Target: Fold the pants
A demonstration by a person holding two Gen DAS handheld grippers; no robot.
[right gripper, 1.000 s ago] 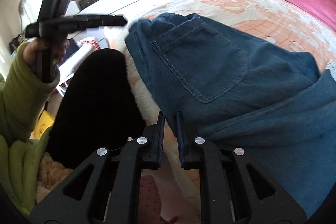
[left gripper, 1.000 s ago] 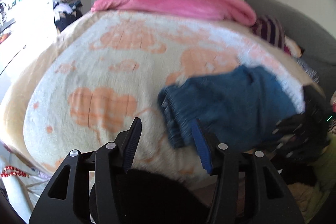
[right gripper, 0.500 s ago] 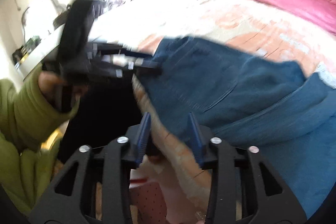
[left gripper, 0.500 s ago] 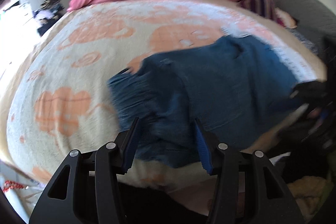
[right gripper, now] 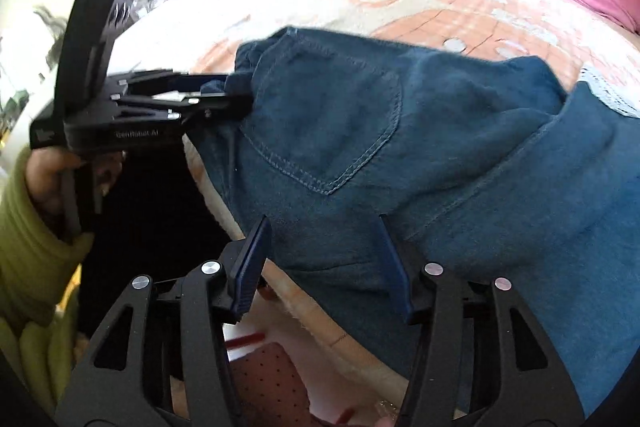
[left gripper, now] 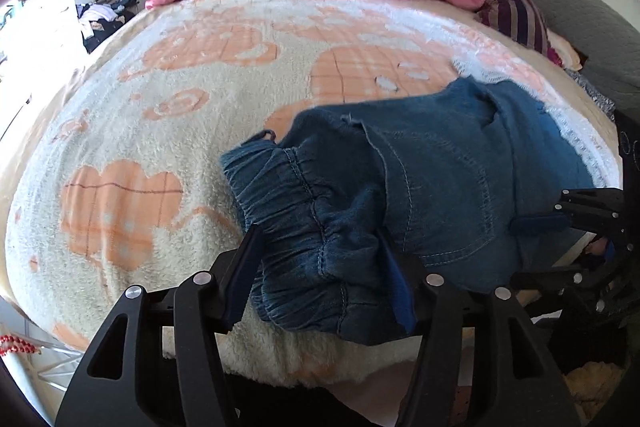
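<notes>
Left tool astride pants waistband

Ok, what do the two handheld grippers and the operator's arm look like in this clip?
Both grippers, left gripper and right gripper, are matte black with cut-out frames, silver rivets and ribbed blue finger pads. The left body carries pale lettering. A yellow-green ribbed sleeve covers the left arm.

Blue denim pants, small, with a gathered elastic waistband and a stitched patch back pocket. Lying rumpled and partly doubled over near the bed's front edge, waistband end bunched toward that edge. Back side faces up. A thick fold crosses the fabric beyond the pocket. Cloth looks soft, fleecy on turned-over parts.
</notes>
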